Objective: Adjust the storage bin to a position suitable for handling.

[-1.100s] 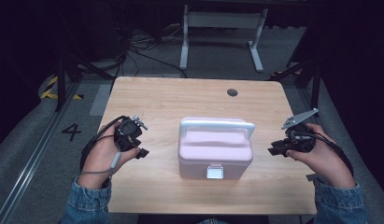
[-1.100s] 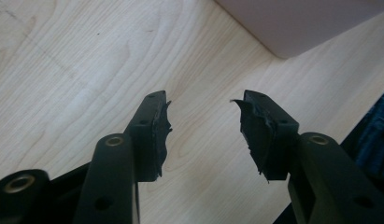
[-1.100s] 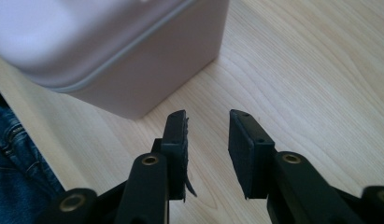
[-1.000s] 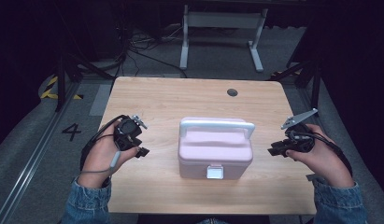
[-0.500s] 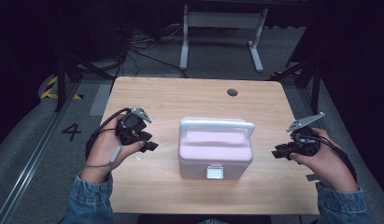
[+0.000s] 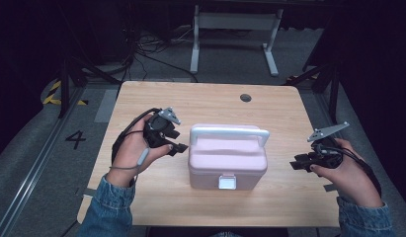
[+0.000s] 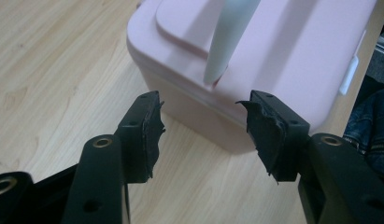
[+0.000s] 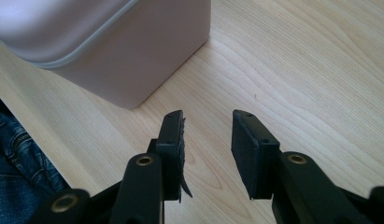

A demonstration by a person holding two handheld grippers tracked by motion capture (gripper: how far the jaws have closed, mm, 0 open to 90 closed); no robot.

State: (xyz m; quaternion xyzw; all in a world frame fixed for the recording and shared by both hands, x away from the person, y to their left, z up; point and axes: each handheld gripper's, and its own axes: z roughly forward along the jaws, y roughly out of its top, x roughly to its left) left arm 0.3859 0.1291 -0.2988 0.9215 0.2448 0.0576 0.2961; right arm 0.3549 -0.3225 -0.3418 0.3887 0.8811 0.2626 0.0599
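Between left gripper (image 6: 177, 146) and right gripper (image 6: 295, 165): pink box (image 6: 227, 159), both apart

The light falls from above onto the table (image 6: 289, 128), which is bright and evenly lit, while the floor (image 6: 47, 163) around it from 9 to 3 o'clock goes almost black. The box (image 6: 227, 157) throws only a soft, short shadow toward 6 o'clock. No strong glare. The high view is a little grainy and soft. In the gripper views the wood grain is sharp, but the near black jaws at 6 o'clock are slightly blurred.
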